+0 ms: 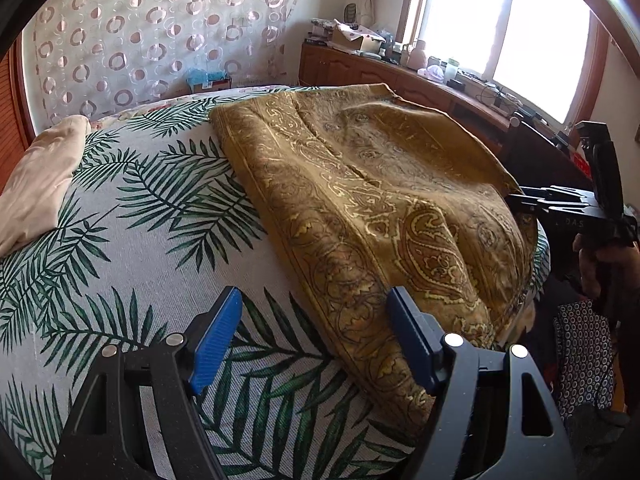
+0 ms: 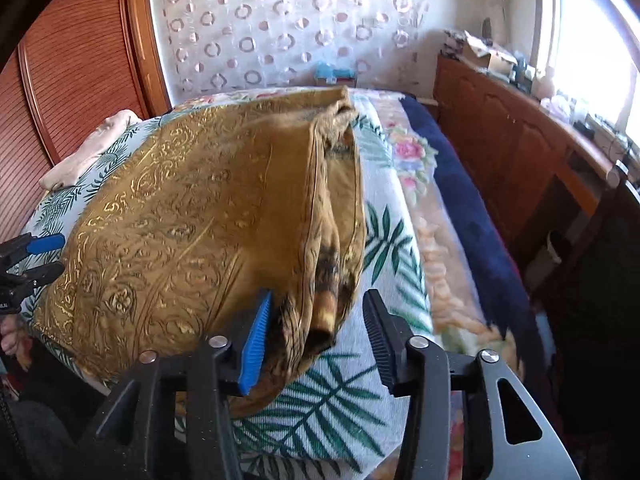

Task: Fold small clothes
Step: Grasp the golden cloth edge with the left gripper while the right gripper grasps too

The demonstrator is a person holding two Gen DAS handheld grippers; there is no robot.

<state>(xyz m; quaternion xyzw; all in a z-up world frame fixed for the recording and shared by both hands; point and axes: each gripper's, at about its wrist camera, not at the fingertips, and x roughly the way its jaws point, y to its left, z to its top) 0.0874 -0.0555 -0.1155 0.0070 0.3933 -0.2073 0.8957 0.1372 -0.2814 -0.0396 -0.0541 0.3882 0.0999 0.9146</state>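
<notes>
**Gold cloth on bed, both grippers open**

The bed (image 1: 120, 264) fills most of both views, covered by a white palm-leaf spread (image 2: 340, 396). From the right wrist a floral blanket (image 2: 408, 152) with a dark blue border shows beyond the spread's edge.

A wooden sideboard (image 1: 360, 68) runs under the window (image 1: 500, 20). It carries an open cardboard box (image 1: 360, 38); what lies in it cannot be made out. Jars and small items stand further along, too small to identify. A second box (image 1: 208, 82) at the far edge of the bed, against the ring-patterned curtain (image 1: 140, 28), holds something light blue.

The gold paisley cloth (image 1: 380, 208) lies on the spread, on the sideboard half of the bed, partly folded, with layered edges bunched along its side nearest the right gripper. A cream pillow (image 1: 40, 184) lies well apart at the other side.

The right gripper (image 2: 316, 340) has its jaws partly apart. The bunched cloth edge sits between them, against the blue pad (image 2: 256, 344); the dark pad (image 2: 378, 340) stands clear of the cloth, so there is no grip.

The left gripper (image 1: 316, 336) is wide open over the cloth's near edge, nothing held. Whether its right finger (image 1: 412, 340) touches the cloth cannot be told
</notes>
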